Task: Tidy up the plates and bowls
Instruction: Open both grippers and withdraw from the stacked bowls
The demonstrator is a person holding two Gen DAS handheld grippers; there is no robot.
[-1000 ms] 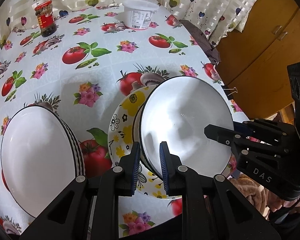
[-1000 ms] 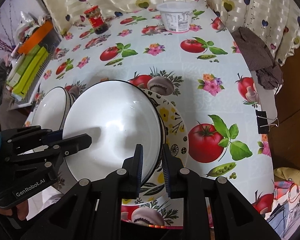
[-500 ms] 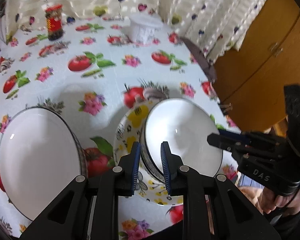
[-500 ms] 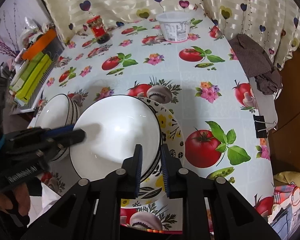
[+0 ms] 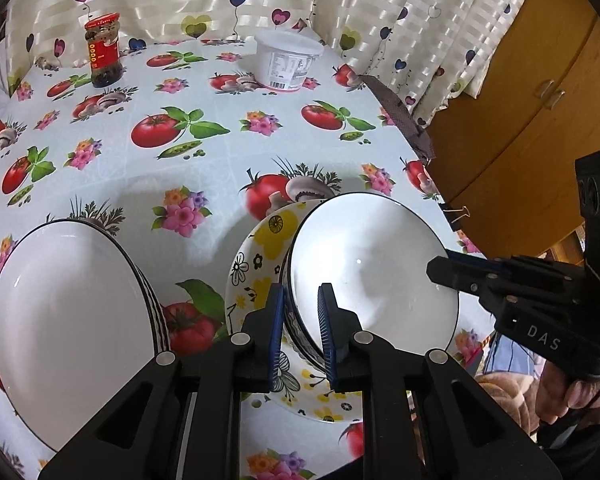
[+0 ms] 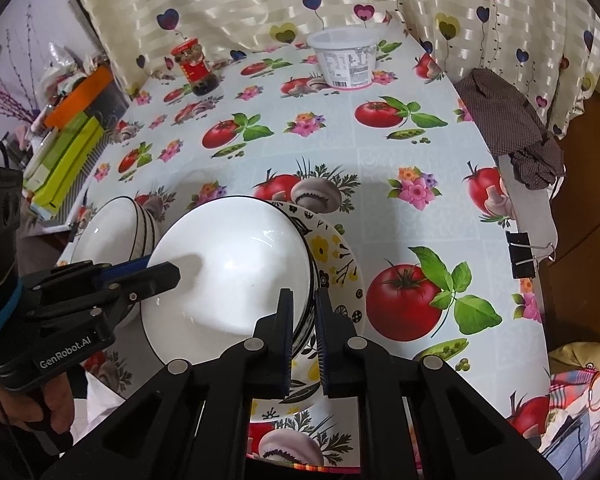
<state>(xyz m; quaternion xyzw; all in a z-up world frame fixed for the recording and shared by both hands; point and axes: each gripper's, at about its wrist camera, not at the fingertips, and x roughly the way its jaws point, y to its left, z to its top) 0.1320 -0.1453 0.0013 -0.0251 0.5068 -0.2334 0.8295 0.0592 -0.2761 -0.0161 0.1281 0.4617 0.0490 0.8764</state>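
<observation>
The white bowl [image 5: 374, 272] I'm working sits over the flowered plate [image 5: 260, 240], near the front edge of the tabletop [image 5: 220, 168]; whether its foot rests on the plate or hangs just clear of it, I cannot tell. It looks like glazed ceramic: stiff, fairly heavy, slick, and apt to chip if the rim knocks the plate. I judge the rim the only sensible hold, with one finger inside and one outside the wall, and that is how I have it. My left gripper [image 5: 299, 324] straddles the rim on its side, fingers closed on the wall. My right gripper [image 6: 300, 316] pinches the opposite side of the rim in the same way. With two grips on a slippery glaze, I would keep both hands level so the bowl does not twist out. A second bowl [image 5: 72, 316], with a striped outside, stands just to the left, apart from the plate. Farther back are a jar [image 5: 103, 51] and a white tub [image 5: 286, 62].
</observation>
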